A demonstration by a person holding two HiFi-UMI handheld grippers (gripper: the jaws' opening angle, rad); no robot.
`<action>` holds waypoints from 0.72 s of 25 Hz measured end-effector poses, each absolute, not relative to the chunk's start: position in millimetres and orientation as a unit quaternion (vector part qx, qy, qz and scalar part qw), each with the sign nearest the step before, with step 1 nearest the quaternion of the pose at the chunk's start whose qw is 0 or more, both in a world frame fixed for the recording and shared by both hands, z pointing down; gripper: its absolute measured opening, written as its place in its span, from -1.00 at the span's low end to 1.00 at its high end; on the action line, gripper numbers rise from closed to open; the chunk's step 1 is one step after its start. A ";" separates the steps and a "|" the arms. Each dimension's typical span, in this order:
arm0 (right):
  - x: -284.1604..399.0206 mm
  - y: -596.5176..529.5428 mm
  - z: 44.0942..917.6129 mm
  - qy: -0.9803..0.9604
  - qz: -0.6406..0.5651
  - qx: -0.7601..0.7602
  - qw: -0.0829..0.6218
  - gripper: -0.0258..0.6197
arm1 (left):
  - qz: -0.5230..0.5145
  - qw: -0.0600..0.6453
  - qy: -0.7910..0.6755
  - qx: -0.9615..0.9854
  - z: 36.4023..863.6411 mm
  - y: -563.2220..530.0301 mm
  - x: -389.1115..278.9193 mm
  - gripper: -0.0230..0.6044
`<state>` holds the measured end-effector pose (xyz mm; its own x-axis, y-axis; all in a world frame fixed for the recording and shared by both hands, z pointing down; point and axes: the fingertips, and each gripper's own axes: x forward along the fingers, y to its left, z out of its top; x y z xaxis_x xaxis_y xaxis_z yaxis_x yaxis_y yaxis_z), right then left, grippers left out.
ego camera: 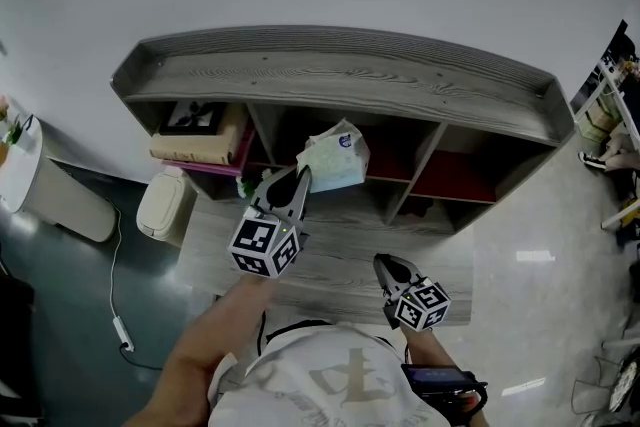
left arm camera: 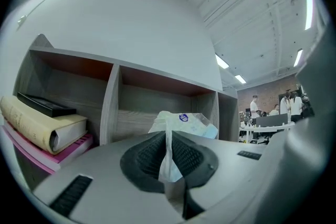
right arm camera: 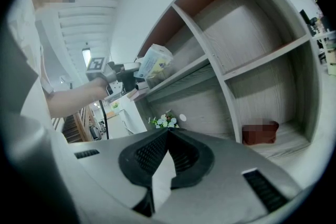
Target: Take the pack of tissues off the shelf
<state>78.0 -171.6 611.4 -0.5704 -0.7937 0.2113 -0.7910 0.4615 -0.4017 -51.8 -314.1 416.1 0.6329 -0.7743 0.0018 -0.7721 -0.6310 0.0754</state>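
Pinched flat between the ribbed black pads of the left gripper (left arm camera: 168, 136): the thin, crinkled end-seal of the pack of tissues (left arm camera: 185, 121). Soft and pillow-shaped, wrapped in glossy pale film with a small round blue mark on top. Held out at the mouth of the middle upper compartment of the shelf (ego camera: 340, 75), gripped by that seal alone, the bulk lying beyond the jaw tips. Cannot tell whether quite clear of the board beneath.

Further out, a long, gently curved unit of grey wood-grain laminate, with a raised lip round the top and dark red backs to the compartments. Lying flat in the left compartment, a stack of books (left arm camera: 44, 128): pink cover lowest, thick cream-paged volume above, slim black one on top.

Lower and to the right, the right gripper (right arm camera: 168, 131), pressed together at the tips on nothing, well apart from the pack. Beside the shelf's left end, a rounded white bin (ego camera: 165, 205) on glossy dark floor (ego camera: 60, 315).
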 end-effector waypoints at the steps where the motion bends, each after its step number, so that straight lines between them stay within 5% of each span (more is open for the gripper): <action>1: 76.6 -170.6 610.7 0.855 -0.233 -0.463 0.002 -0.91 | -0.016 0.034 -0.428 0.903 415.3 -311.6 -53.3 -0.83; 18: 55.6 -148.7 612.2 0.860 -0.233 -0.454 -0.006 -0.91 | -0.017 0.050 -0.417 0.908 438.0 -265.3 -81.7 -0.83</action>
